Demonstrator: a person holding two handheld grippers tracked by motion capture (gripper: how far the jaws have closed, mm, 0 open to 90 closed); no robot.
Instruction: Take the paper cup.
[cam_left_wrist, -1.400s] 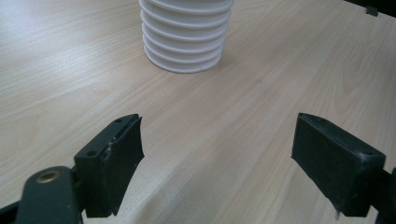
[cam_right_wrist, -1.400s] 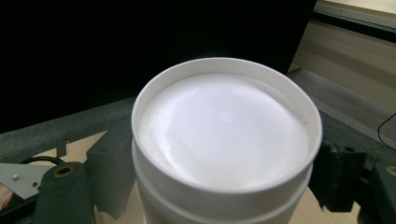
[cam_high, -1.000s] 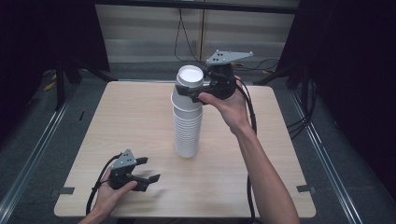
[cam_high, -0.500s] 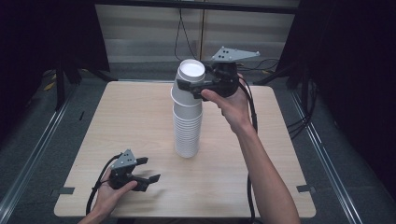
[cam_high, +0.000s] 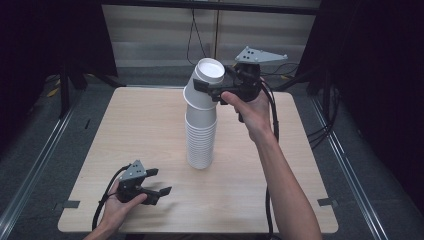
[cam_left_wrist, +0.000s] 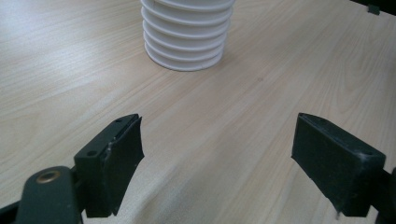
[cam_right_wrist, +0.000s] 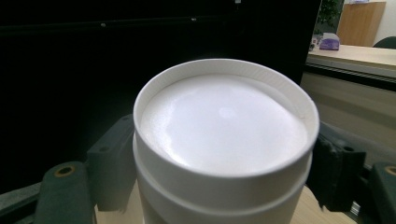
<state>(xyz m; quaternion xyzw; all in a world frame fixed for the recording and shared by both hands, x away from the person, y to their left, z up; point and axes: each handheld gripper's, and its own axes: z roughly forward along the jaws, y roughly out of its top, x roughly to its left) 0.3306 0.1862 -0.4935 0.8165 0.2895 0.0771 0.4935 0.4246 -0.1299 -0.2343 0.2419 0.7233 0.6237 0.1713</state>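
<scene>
A tall stack of upturned white paper cups (cam_high: 201, 140) stands mid-table. My right gripper (cam_high: 207, 90) is shut on the top cup (cam_high: 209, 71), which is lifted and tilted off the stack's axis. In the right gripper view the cup (cam_right_wrist: 224, 121) sits between both pads (cam_right_wrist: 109, 163), and a second rim shows just beneath it. My left gripper (cam_high: 161, 181) rests low at the table's near left, open with nothing in it. In the left gripper view, the left gripper (cam_left_wrist: 217, 154) faces the stack's base (cam_left_wrist: 187, 37) across bare wood.
The light wooden table (cam_high: 300, 165) has dark floor and metal rails on both sides. Cables trail off behind the right hand at the far edge. A person's right forearm (cam_high: 280, 180) crosses the right half of the table.
The right gripper has raised the top cup higher and tilted it, its rim now swung out over the stack's left side. The left gripper has not moved.
</scene>
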